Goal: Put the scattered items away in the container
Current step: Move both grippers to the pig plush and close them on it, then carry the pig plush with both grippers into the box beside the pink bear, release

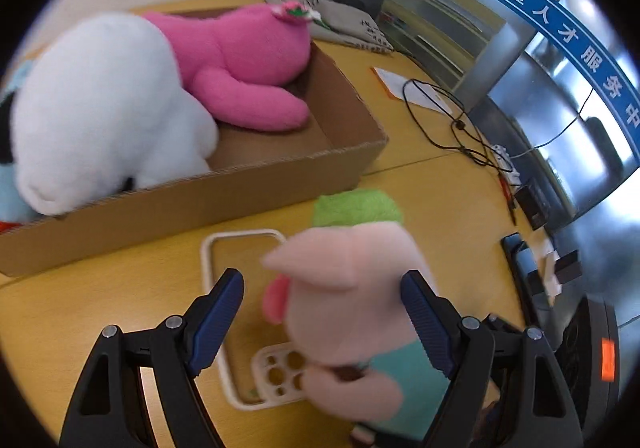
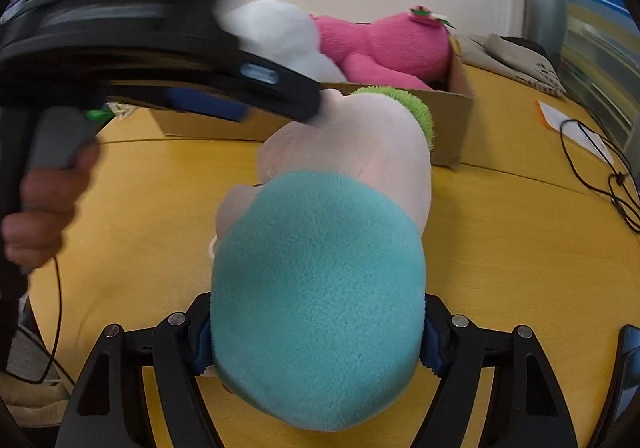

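A pig plush point(image 2: 316, 280) with a pink head, green hat point(image 1: 356, 207) and teal body lies on the yellow table in front of the cardboard box point(image 1: 240, 187). My right gripper point(image 2: 316, 344) is shut on its teal body, both blue pads pressed into the sides. My left gripper point(image 1: 322, 312) stands open around the pig's head point(image 1: 352, 288); the left pad is clear of it. In the right wrist view the left gripper's black body point(image 2: 160, 47) reaches over the head, held by a hand point(image 2: 44, 207). A white plush point(image 1: 100, 107) and a pink plush point(image 1: 240, 59) lie in the box.
A white phone case point(image 1: 244, 240) lies on the table under the pig. Black cables point(image 1: 452, 119), a paper point(image 1: 400, 83) and a grey bag point(image 1: 348, 23) lie beyond the box. Dark devices point(image 1: 520, 260) sit along the right table edge.
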`<state>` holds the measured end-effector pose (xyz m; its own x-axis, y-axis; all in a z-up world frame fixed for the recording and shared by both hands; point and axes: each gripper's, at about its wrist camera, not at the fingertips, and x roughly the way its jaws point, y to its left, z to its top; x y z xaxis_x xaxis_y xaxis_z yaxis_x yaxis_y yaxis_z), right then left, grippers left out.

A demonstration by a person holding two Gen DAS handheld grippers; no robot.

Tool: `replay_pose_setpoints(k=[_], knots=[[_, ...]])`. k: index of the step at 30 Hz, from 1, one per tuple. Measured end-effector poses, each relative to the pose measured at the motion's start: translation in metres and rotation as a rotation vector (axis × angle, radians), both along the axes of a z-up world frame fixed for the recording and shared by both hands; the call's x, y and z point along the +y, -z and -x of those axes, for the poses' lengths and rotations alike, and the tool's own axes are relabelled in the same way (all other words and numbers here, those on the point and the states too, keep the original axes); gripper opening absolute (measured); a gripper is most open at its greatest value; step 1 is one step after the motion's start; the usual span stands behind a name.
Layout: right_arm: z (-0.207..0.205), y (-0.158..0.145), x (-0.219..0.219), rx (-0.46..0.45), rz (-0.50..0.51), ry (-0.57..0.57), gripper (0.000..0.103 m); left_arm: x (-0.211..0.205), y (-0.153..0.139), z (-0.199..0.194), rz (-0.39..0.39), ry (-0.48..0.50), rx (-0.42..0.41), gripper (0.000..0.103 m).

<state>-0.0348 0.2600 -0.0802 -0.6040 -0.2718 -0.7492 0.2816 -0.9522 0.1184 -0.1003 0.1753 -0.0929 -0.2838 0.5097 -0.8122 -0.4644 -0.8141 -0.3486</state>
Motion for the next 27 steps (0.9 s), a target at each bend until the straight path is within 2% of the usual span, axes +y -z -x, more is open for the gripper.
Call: replay_pose_setpoints(k=[3,4,5,8,12,16,22,25,27], knots=[[-0.004,0.000,-0.002,0.000,0.003,0.001,0.080,0.002,0.004,0.000,-0.020,0.023,-0.023,0.077],[-0.005,0.000,-0.002,0.003,0.001,-0.003,0.080,0.003,0.005,0.000,-0.037,0.037,-0.039,0.066],[-0.006,0.000,-0.003,0.007,-0.001,-0.009,0.080,0.003,0.005,0.000,-0.049,0.048,-0.050,0.059],[-0.007,-0.003,-0.007,0.023,0.004,-0.024,0.079,0.002,0.000,-0.001,-0.030,0.049,-0.036,0.053],[-0.003,-0.013,-0.009,0.060,0.035,-0.040,0.078,0.001,-0.022,0.000,-0.029,0.036,-0.001,0.048],[0.004,-0.036,-0.009,0.134,0.056,-0.059,0.077,0.003,-0.067,0.005,-0.037,0.050,0.095,0.045],[0.029,-0.099,-0.001,0.322,0.063,-0.099,0.077,0.009,-0.152,0.040,-0.039,0.100,0.260,0.043],[0.058,-0.128,0.002,0.405,0.055,-0.118,0.077,0.013,-0.177,0.071,-0.022,0.091,0.330,0.043],[0.087,-0.140,0.007,0.442,0.082,-0.128,0.077,0.015,-0.183,0.096,-0.022,0.084,0.332,0.043]])
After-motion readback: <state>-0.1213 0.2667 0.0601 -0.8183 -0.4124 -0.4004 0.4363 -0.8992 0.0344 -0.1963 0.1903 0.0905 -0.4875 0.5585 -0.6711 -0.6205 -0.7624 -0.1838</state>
